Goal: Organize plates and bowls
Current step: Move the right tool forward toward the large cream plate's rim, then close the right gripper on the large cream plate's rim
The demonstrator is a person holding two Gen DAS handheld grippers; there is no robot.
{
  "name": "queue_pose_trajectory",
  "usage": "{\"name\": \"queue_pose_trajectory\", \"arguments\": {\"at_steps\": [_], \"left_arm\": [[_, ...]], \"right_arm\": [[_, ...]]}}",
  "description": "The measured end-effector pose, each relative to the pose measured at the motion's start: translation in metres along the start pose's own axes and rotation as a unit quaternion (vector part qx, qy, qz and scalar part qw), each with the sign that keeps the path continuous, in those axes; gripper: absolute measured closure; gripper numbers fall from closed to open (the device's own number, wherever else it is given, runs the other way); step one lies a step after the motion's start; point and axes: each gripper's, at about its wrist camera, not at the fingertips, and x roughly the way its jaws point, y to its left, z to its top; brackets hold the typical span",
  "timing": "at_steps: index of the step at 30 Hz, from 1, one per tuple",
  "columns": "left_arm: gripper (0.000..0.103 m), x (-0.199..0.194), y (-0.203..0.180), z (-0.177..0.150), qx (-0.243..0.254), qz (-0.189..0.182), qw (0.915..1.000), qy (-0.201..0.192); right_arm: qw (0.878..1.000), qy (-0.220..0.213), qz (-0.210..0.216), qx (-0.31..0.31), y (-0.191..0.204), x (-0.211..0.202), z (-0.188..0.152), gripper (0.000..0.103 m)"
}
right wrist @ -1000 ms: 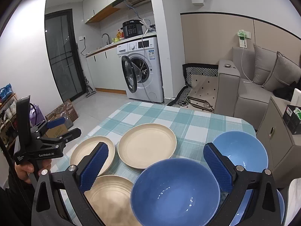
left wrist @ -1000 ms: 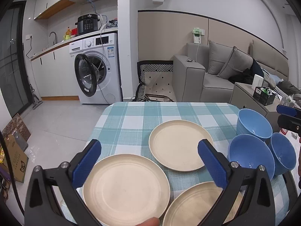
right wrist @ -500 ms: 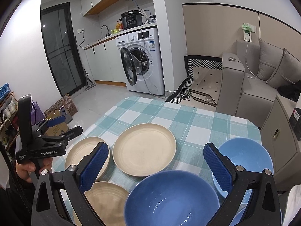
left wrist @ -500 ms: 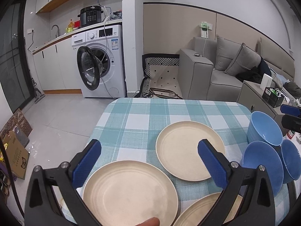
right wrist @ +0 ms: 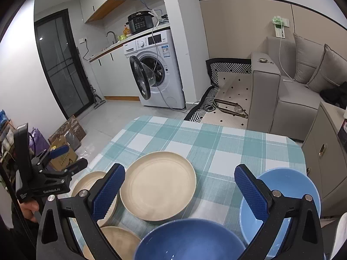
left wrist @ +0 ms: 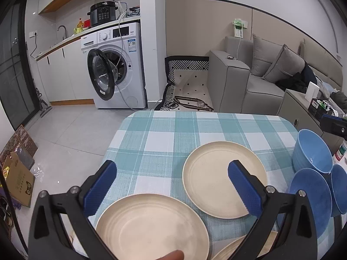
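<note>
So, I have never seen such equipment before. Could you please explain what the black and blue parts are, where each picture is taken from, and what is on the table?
There is no robot here. A person holds a hand tool in each hand, and each tool has two fingers with blue pads and a wide-angle camera looking forward along them.

One picture comes from the left gripper, the other from the right gripper. In the right picture you also see the left tool from outside, held by a hand.

On the checked tablecloth lie three cream plates: a far plate, a near plate, and a third plate partly hidden. Beside them stand three blue bowls: a light blue bowl, a dark blue bowl, and a third bowl at the picture's edge.

Both grippers are open and hold nothing.
</note>
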Motion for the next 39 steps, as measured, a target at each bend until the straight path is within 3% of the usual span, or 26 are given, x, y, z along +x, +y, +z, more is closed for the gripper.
{"name": "queue_pose_trajectory", "arguments": {"at_steps": [7,15,39], "left_arm": [[0.0,0.02,-0.003,0.003,0.001,0.001,0.9998,0.019],[0.0,0.047,-0.005,0.001,0.004,0.007,0.9986,0.052],[0.003,0.106,-0.005,-0.018,-0.009,-0.002,0.9882,0.153]], "right_arm": [[1.0,0.026,-0.011,-0.001,-0.01,0.023,0.009,0.0],[0.996,0.084,-0.014,-0.005,-0.014,0.06,0.0,0.0],[0.98,0.197,-0.02,-0.012,-0.019,0.137,-0.02,0.0]]}}
